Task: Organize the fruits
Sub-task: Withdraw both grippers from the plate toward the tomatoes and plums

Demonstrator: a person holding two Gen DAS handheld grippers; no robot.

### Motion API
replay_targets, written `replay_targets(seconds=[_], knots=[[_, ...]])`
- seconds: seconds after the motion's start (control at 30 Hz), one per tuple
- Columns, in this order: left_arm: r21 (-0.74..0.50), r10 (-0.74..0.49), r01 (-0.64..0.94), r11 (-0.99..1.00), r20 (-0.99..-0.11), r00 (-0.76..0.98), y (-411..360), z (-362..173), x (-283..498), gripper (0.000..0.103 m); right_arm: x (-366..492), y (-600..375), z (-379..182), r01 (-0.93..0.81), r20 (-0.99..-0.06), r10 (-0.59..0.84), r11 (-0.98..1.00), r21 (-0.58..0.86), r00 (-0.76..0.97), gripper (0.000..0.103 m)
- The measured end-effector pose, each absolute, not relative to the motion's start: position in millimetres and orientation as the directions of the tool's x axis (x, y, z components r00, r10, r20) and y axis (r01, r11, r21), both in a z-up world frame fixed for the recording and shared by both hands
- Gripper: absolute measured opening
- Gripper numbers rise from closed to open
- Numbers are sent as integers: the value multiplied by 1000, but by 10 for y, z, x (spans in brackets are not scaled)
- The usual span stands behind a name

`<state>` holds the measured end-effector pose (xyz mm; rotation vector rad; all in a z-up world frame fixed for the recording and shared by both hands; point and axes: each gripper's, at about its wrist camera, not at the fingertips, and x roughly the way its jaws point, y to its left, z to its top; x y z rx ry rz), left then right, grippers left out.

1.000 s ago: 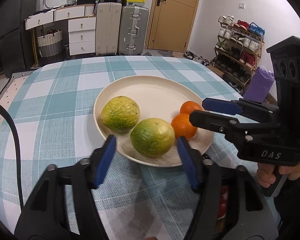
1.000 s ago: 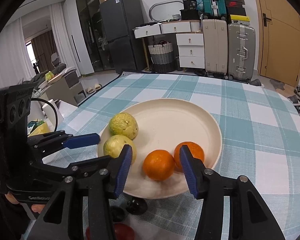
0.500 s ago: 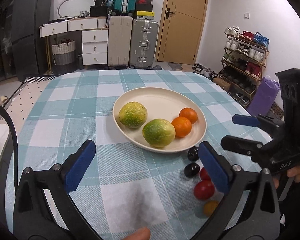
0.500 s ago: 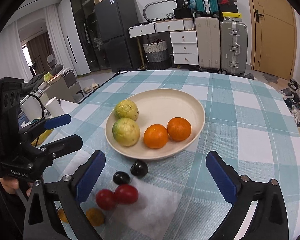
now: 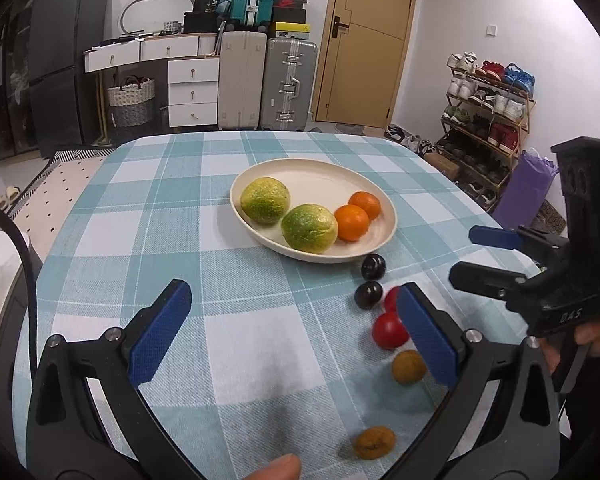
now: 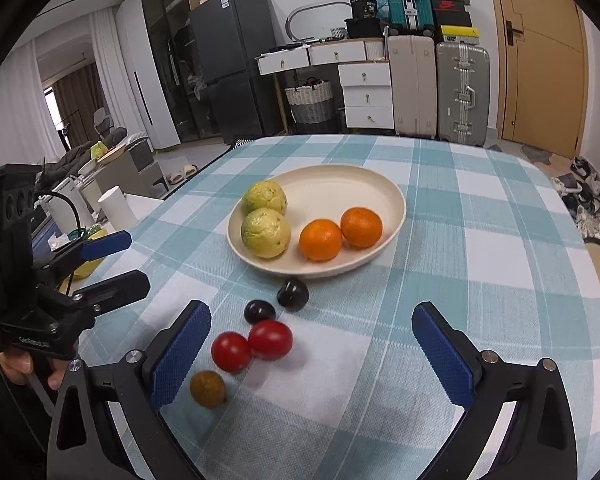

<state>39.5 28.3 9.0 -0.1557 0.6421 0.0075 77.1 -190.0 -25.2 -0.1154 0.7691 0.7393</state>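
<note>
A cream plate (image 5: 332,172) (image 6: 340,184) on the checked tablecloth holds two green-yellow fruits (image 5: 308,228) (image 6: 265,232) and two oranges (image 5: 352,222) (image 6: 321,239). On the cloth in front of the plate lie two dark plums (image 5: 373,267) (image 6: 293,293), two red tomatoes (image 5: 388,330) (image 6: 270,339) and brown round fruits (image 5: 408,366) (image 6: 207,388). My left gripper (image 5: 296,340) is open and empty above the cloth, well short of the plate. My right gripper (image 6: 312,354) is open and empty, with the tomatoes just inside its left finger.
Each view shows the other gripper at its edge: the right one (image 5: 496,258), the left one (image 6: 108,260). Behind the table stand suitcases (image 5: 288,84), white drawers (image 5: 192,92) and a shoe rack (image 5: 488,120). A white cup (image 6: 116,208) stands off the table's left side.
Both grippers have pulled back from the plate and opened wide. The small fruits on the cloth have come into view.
</note>
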Motion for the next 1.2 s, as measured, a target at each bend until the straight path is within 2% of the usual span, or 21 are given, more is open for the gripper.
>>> replay_targets(seconds=[0.23, 0.8, 1.2], knots=[[-112, -55, -18, 993, -616, 785, 105, 30, 221, 102, 616, -1915, -358, -662, -697, 556, 733, 155, 453, 103], [-151, -110, 10, 989, -674, 730, 86, -221, 82, 102, 437, -1833, -622, -662, -758, 521, 732, 160, 393, 103], [-134, -123, 37, 990, -720, 683, 49, -290, 59, 102, 397, -1729, -711, -678, -789, 516, 713, 180, 333, 103]])
